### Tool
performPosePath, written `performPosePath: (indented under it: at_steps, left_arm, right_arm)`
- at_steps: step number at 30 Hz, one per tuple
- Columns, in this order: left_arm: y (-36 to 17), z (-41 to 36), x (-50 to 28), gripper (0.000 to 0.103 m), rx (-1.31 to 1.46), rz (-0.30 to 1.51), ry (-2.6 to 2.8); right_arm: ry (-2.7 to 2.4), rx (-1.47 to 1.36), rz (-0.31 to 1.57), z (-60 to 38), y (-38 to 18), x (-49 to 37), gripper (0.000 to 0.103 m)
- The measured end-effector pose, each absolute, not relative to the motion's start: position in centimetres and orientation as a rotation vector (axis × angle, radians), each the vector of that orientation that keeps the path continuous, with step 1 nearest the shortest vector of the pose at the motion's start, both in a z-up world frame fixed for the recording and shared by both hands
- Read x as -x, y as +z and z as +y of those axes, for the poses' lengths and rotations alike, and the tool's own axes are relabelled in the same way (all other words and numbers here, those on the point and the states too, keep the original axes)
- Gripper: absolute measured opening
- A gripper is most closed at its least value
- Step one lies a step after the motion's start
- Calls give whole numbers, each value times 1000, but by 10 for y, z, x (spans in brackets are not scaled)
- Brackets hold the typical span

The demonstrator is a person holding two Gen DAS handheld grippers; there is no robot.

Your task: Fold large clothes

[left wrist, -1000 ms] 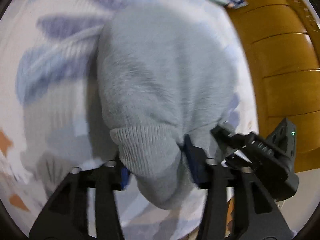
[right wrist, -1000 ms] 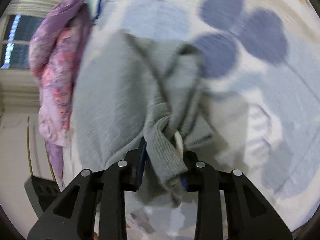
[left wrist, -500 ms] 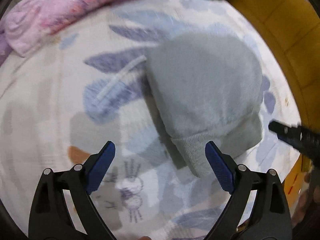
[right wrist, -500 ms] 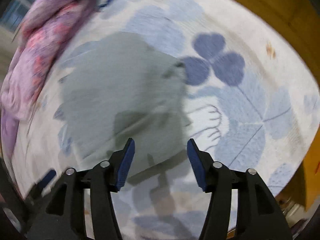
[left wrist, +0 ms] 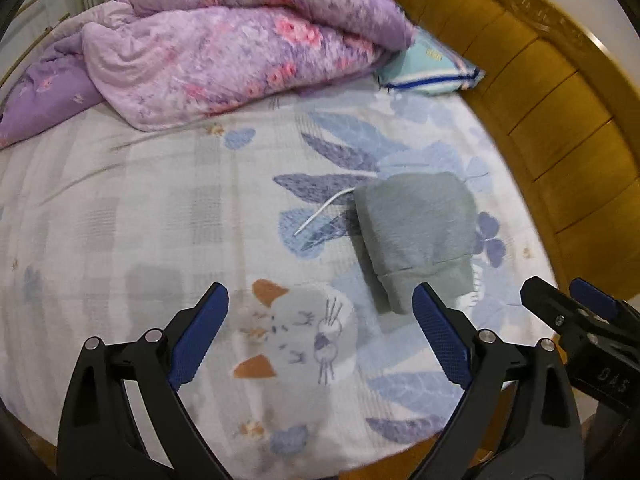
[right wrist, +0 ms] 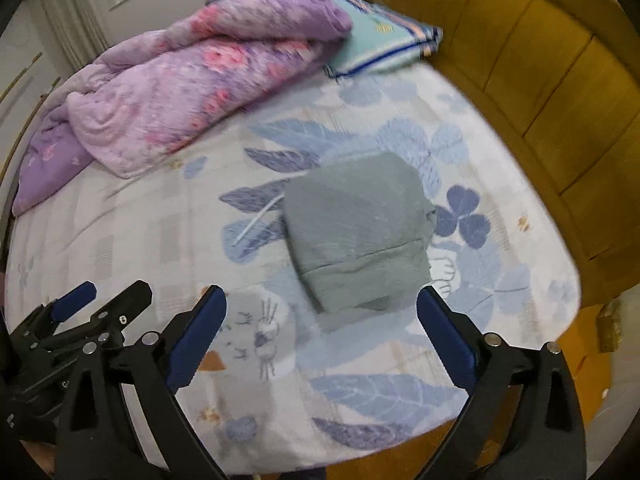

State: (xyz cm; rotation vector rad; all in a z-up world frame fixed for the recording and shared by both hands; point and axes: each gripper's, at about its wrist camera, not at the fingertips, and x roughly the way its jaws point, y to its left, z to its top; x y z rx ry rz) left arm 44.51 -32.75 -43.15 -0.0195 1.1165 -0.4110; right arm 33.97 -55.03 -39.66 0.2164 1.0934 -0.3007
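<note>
We see a bed sheet (left wrist: 160,208) printed with blue leaves and a cat face, bordered on the right by a wooden headboard (left wrist: 560,128). A purple floral quilt (left wrist: 224,52) lies bunched along the far side, its end overlapping a striped teal pillow (left wrist: 432,70) next to it. Near the headboard side we find the grey sweatshirt (right wrist: 356,232) folded into a compact bundle, lying flat on the sheet, with a white drawstring (left wrist: 320,212) trailing out to its left. Our left gripper (left wrist: 320,336) and right gripper (right wrist: 322,336) both hang above the bed, clear of the bundle; the right one's jaws have just been opening, both pairs are spread wide, and nothing sits between them.
</note>
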Motion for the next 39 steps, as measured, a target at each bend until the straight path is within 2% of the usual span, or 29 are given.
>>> performPosePath:
  at_steps: [14,23,39]
  left_arm:
    - [-257,-180,-341,98,-68,837,-504]
    - [-177,-107,-288,98,-62,733,-506]
    - [-108,-63,-234,98,-30,670,-408]
  right_arm:
    - [-314,-161,917,-393,-238,-240,95]
    - [-328,-106,832,-316,-166,-190,95]
    - [-282,-71,754,-282,-113,-154,95]
